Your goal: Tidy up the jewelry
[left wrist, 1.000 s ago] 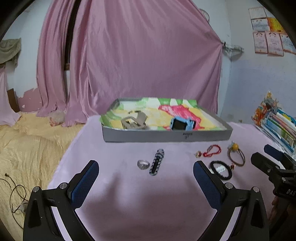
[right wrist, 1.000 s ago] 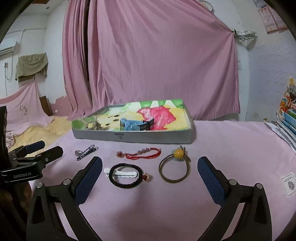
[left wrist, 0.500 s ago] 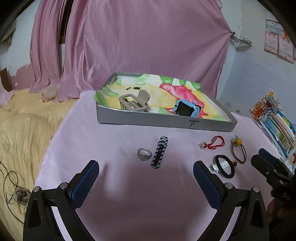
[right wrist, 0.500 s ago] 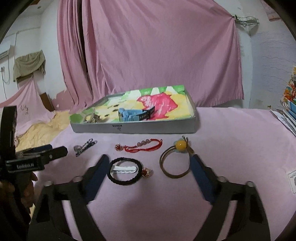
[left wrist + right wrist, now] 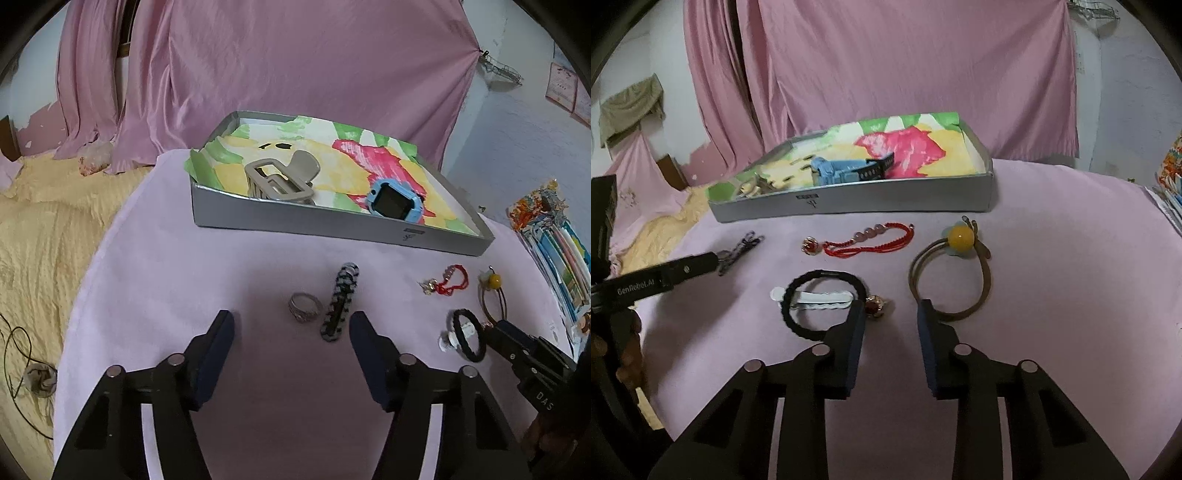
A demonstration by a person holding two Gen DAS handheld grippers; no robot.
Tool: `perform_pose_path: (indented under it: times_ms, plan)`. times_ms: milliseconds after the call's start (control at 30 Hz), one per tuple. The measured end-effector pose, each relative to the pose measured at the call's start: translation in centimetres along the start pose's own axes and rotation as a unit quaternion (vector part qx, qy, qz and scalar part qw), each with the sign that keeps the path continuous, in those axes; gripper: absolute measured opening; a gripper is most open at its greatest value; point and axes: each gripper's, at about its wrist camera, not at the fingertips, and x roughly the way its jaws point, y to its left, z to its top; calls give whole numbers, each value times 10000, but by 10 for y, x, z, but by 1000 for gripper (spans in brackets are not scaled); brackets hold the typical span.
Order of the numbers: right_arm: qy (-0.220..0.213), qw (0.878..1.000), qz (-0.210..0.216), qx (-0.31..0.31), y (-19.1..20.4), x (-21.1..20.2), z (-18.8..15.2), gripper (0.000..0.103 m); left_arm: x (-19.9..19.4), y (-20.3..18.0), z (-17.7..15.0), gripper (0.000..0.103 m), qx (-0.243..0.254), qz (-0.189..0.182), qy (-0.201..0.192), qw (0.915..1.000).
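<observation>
The left gripper (image 5: 291,325) is half open and holds nothing; the ring (image 5: 304,307) and the beaded clip (image 5: 340,302) lie between its tips, at 12 o'clock. The right gripper (image 5: 891,314) is narrow, also not holding anything; its left finger (image 5: 857,317) touches the black hair tie (image 5: 823,303). The gray tray (image 5: 857,202) holds a blue watch (image 5: 842,171). On the left gripper's side I read "GenRobot.AI".

tablecloth (image 5: 1052,240): pale pink
tray (image 5: 886,201): grey walls, green-yellow-red liner
watch (image 5: 395,201): blue
bracelet (image 5: 871,242): red
hair tie (image 5: 822,306): black
hair clip (image 5: 340,301): black-white pattern
</observation>
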Motion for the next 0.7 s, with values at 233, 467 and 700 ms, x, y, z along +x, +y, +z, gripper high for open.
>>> perform_pose_path:
  times_ms: [233,467,700]
  plan:
    - [167,9998,53,-61,3,7,9,19,9,0,10,53,78,44,60,9999]
    - [229,9993,179,-228,14,15,16,15,14,-2,15,37,203,42,87,9997]
    - [213,9988,295,-340,22,20,19,13,14,-6,15,27,274,6,83,9996]
